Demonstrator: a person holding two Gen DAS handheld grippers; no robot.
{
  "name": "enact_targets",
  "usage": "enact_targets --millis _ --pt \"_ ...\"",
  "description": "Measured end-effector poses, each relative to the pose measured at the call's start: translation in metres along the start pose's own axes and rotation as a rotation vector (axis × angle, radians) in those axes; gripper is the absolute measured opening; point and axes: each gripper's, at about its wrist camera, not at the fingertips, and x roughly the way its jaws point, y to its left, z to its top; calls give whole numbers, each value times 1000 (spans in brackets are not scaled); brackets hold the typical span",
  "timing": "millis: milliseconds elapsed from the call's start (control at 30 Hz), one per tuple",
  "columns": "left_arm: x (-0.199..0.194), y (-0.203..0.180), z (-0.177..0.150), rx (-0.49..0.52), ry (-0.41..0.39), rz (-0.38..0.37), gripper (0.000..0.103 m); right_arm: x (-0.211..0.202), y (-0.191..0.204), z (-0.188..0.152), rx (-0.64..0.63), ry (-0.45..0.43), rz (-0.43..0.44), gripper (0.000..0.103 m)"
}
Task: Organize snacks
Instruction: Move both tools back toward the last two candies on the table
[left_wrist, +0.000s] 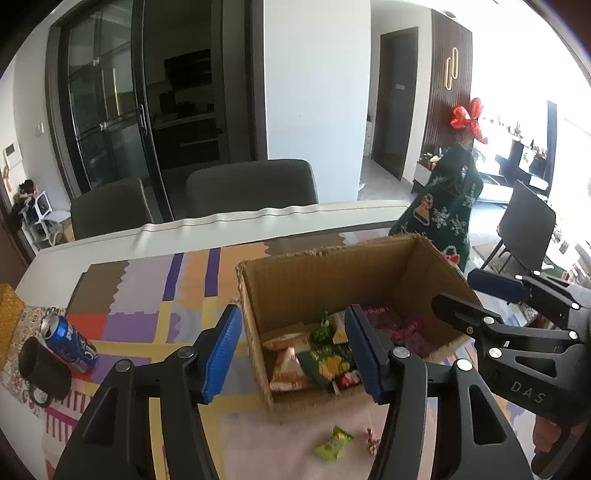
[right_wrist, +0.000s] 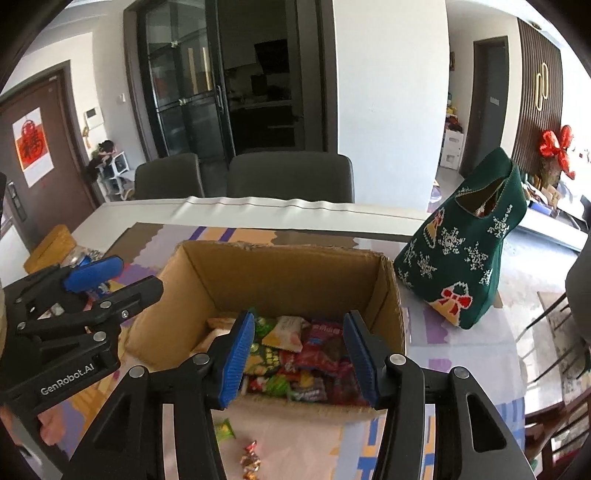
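An open cardboard box (left_wrist: 314, 280) (right_wrist: 280, 273) stands on the patterned tablecloth and holds several snack packets (left_wrist: 325, 363) (right_wrist: 295, 350). My left gripper (left_wrist: 293, 354) hovers open over the box's left wall, with nothing between its blue pads. Above the box's near edge my right gripper (right_wrist: 299, 360) is open too, its pads gripping nothing, the packets lying below. Each gripper shows in the other's view: the right one (left_wrist: 458, 291) by the box's right side, the left one (right_wrist: 135, 275) by its left side. A loose green candy (left_wrist: 334, 443) (right_wrist: 223, 430) and a red-wrapped candy (left_wrist: 371, 441) (right_wrist: 251, 458) lie in front of the box.
A blue soda can (left_wrist: 70, 343) lies beside a black mug (left_wrist: 42, 369) at the left. A green knitted Christmas bag (right_wrist: 465, 266) stands right of the box. A yellow box (right_wrist: 51, 243) sits at the far left. Dark chairs (left_wrist: 251, 184) line the table's far side.
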Motion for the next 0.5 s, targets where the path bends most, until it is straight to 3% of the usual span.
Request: enact_targets --millis 500 --pt "-42 3 -45 64 -16 9 66 -48 30 -38 -29 -57 14 59"
